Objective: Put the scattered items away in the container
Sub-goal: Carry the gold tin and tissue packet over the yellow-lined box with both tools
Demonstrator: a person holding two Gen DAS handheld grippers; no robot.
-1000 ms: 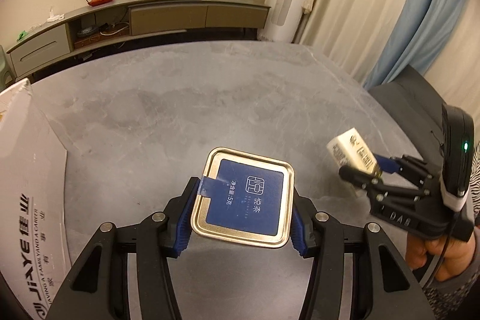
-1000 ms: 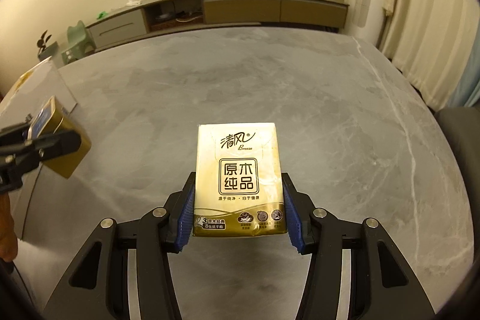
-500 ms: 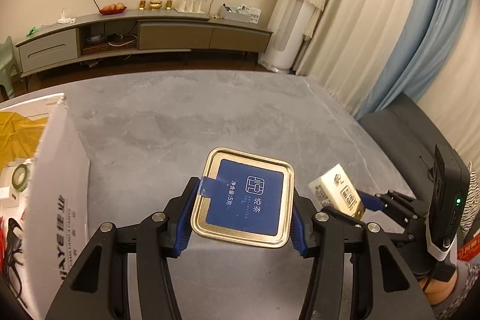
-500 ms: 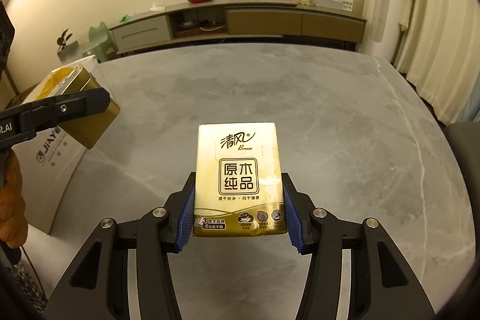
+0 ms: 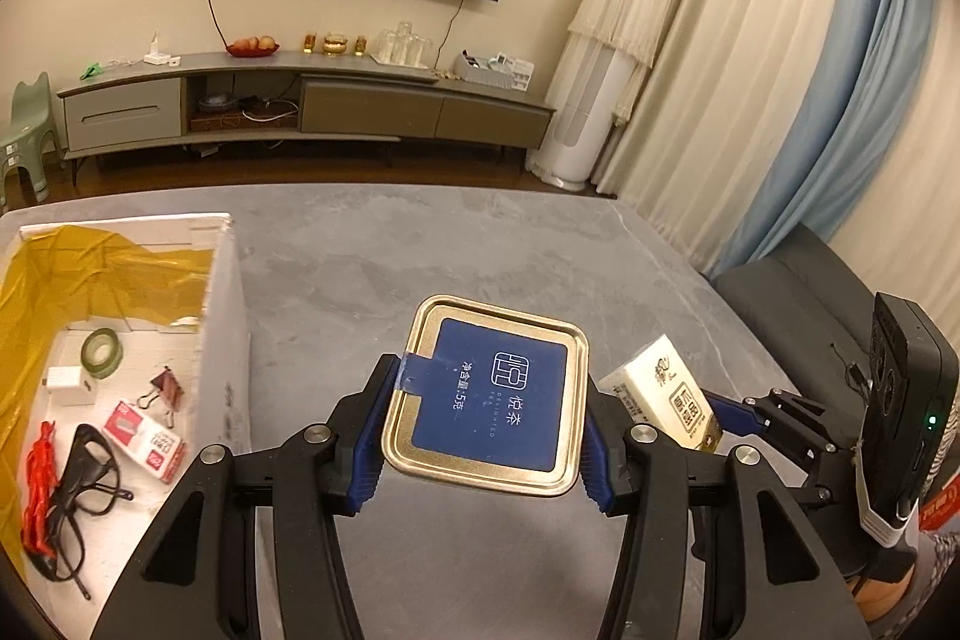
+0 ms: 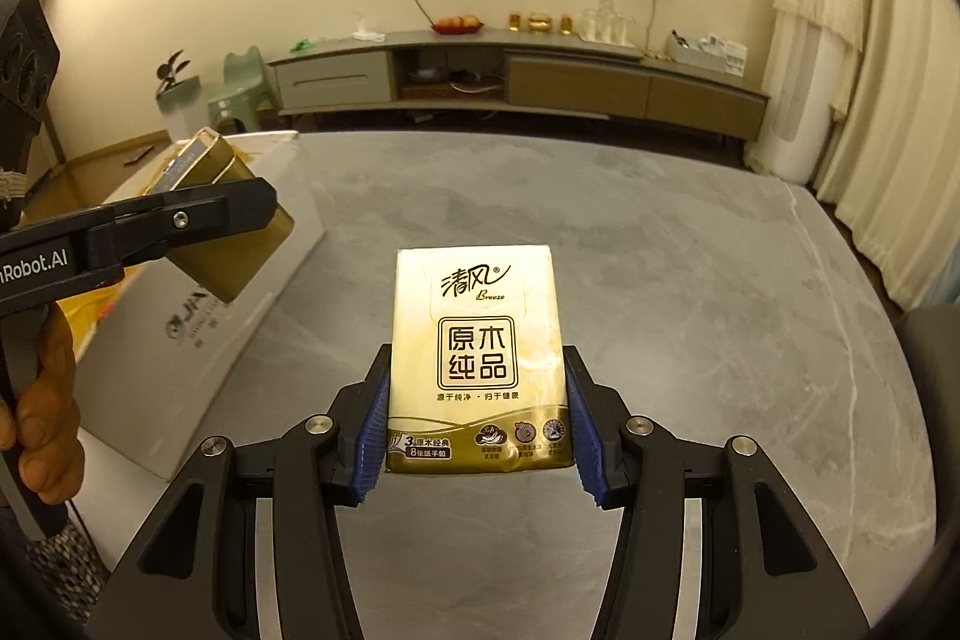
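While both grippers are held above it, the grey marble-patterned table point(image 5: 420, 244) takes up most of each view, bare apart from the box at its left edge. Next in size, the white cardboard box point(image 5: 225, 340) stands open, lined with yellow plastic point(image 5: 72, 274); on its floor lie a pair of black glasses point(image 5: 84, 478), a red cord point(image 5: 37, 484), a red-and-white packet point(image 5: 141, 439), a small white block point(image 5: 66, 385), a roll of green tape point(image 5: 101, 352) and a binder clip point(image 5: 165, 388). The left gripper point(image 5: 483, 436) is clamped on a square gold tin point(image 5: 486, 394) with a dark blue label on its lid, its blue pads pressing the tin's two sides; the tin hangs in the air over the table, just right of the box wall, and in the right wrist view it sits in front of the box's near corner. The right gripper point(image 6: 477, 418) is clamped on a pale yellow pack of tissues point(image 6: 477, 358), printed face up, held clear over the middle of the table and close beside the tin's right side. A hand point(image 6: 42, 418) grips the left handle.
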